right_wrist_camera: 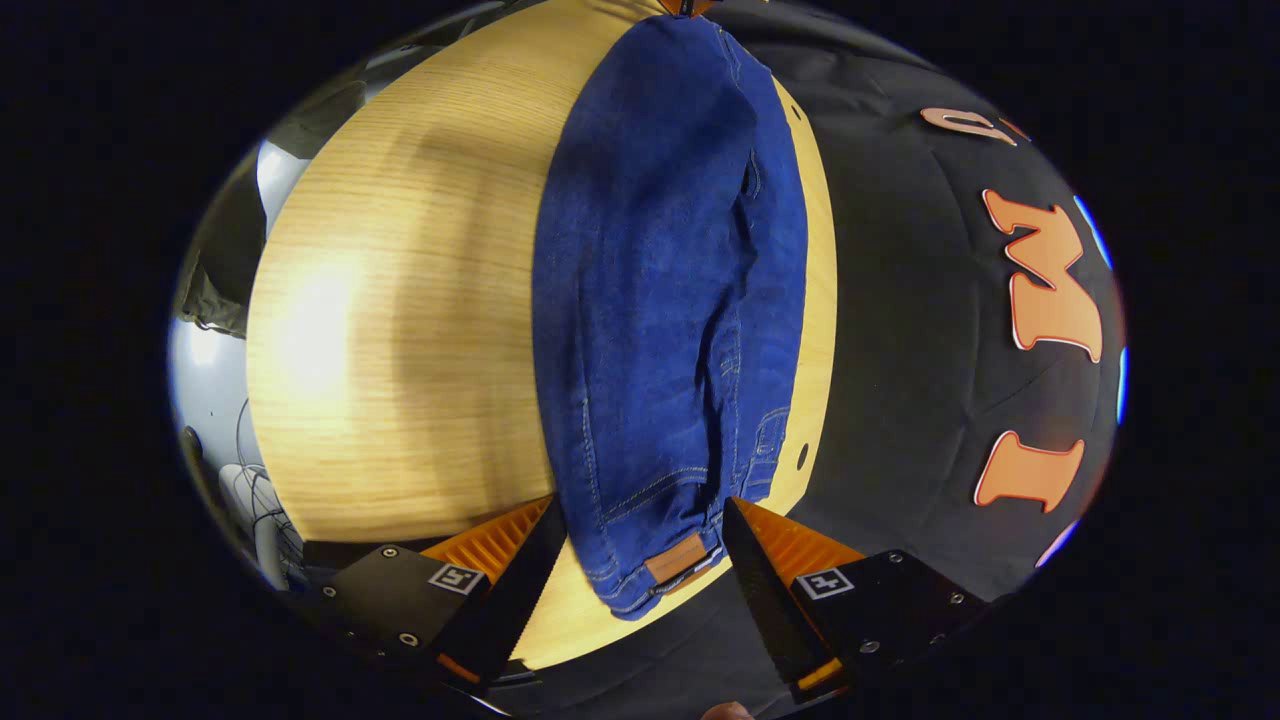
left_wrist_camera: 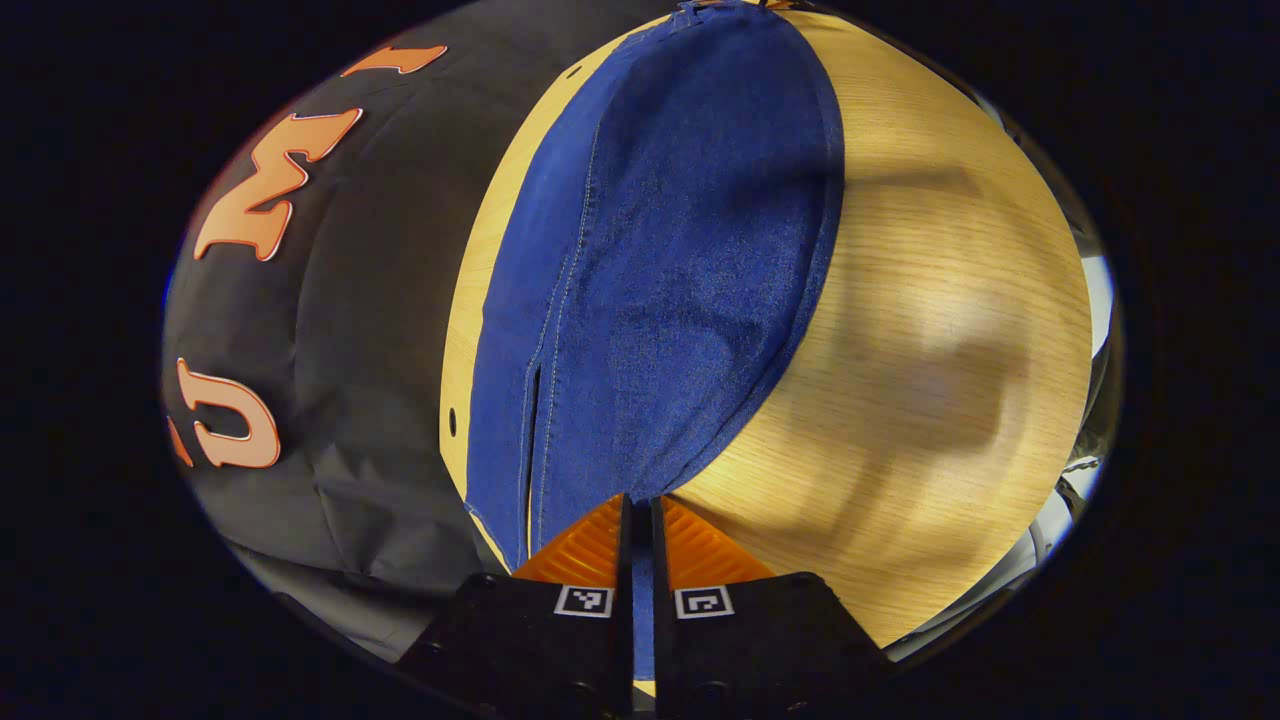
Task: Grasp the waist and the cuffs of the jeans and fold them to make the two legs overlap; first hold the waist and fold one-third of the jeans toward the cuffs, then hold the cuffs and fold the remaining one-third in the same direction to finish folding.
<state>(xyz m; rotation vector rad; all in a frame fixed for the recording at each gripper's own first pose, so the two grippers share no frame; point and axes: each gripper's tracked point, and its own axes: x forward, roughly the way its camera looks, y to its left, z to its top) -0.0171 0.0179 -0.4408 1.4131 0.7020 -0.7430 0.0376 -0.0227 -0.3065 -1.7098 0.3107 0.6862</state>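
No legible txt or nos. anywhere. Jeans (right_wrist_camera: 660,330) carry a small tan waist patch (right_wrist_camera: 675,557), its print too small to read. Each gripper finger body has a square black-and-white coded marker (left_wrist_camera: 584,600), a pattern w/o words.

Between the fingers in the right gripper view lie the jeans (right_wrist_camera: 660,300), matt blue denim cloth with pale stitching and a small leather-like waist patch (right_wrist_camera: 675,556). Beyond them the table (right_wrist_camera: 400,330) is smooth, pale wood with fine grain and a soft sheen.
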